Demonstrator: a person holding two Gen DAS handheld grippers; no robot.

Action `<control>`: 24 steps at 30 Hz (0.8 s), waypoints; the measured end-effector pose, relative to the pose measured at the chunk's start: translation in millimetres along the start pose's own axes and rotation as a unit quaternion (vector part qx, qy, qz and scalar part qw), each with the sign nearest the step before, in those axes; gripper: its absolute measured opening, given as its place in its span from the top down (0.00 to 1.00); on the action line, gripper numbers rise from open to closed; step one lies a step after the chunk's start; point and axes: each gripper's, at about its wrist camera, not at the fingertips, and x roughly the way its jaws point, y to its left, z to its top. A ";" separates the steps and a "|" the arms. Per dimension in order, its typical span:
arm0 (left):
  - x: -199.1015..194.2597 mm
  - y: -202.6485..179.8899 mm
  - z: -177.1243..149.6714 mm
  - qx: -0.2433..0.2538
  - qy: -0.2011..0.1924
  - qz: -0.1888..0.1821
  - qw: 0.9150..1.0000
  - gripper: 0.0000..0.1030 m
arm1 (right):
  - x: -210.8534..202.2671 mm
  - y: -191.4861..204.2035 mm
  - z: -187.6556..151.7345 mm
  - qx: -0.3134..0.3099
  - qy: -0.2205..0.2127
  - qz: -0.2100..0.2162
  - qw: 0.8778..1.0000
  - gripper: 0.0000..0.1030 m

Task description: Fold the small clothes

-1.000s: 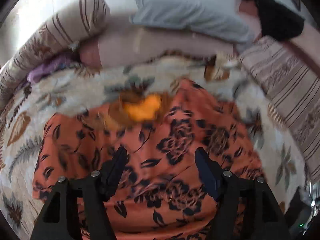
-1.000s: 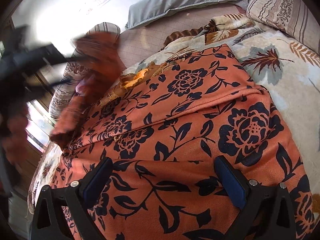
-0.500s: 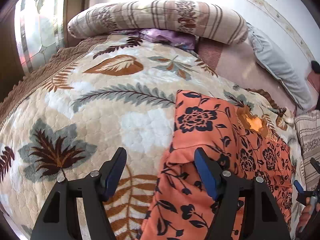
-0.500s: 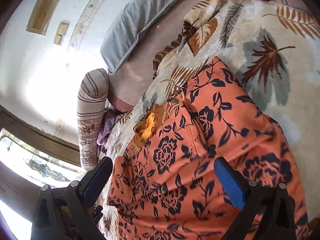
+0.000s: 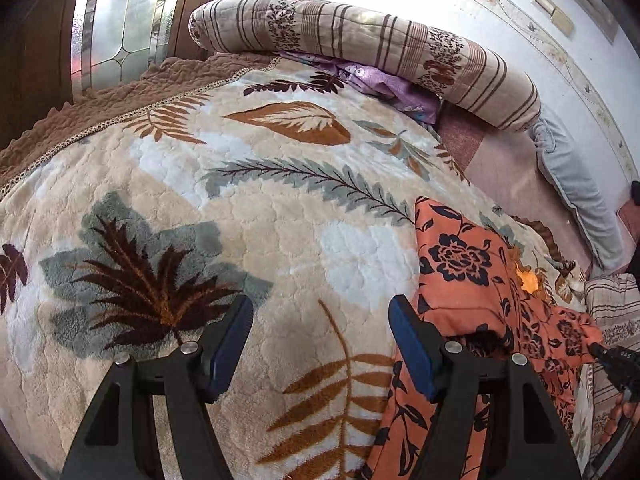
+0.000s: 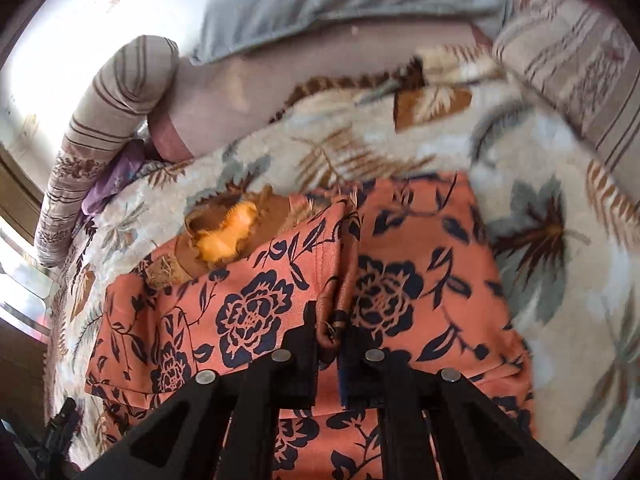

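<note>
The orange floral garment lies spread on the bed's leaf-patterned blanket, with one long crease or fold already running up its middle, so the folding looks begun but far from finished (the cloth is still broad, with a brown-and-yellow collar patch showing at its far end). The right gripper is pressed together, pinching a ridge of that fabric at the crease. The left gripper stands spread and empty over bare blanket, just beside the garment's edge. Judging from this, at least one more fold remains. A striped bolster lies well apart at the bed's head.
</note>
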 end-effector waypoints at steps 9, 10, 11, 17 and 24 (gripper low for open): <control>-2.1 -67.4 16.6 0.089 -0.002 -0.012 0.996 0.28 | 38.5 -60.3 -43.0 0.039 0.065 -0.015 0.997 0.79; 0.7 -81.1 20.8 0.107 0.000 -0.013 0.994 0.26 | 33.4 -64.6 -42.6 0.050 0.059 -0.013 0.997 0.73; 5.2 -94.6 24.4 0.125 -0.001 -0.017 0.992 0.26 | 26.2 -67.4 -40.1 0.055 0.050 -0.010 0.997 0.64; 85.5 -132.0 7.4 0.208 0.085 0.071 0.972 0.26 | -25.5 -66.9 -8.1 0.081 -0.044 0.084 0.992 0.27; 61.1 -125.3 8.0 0.188 0.050 0.060 0.979 0.24 | 69.8 -98.3 -20.9 0.184 0.081 0.194 0.960 0.23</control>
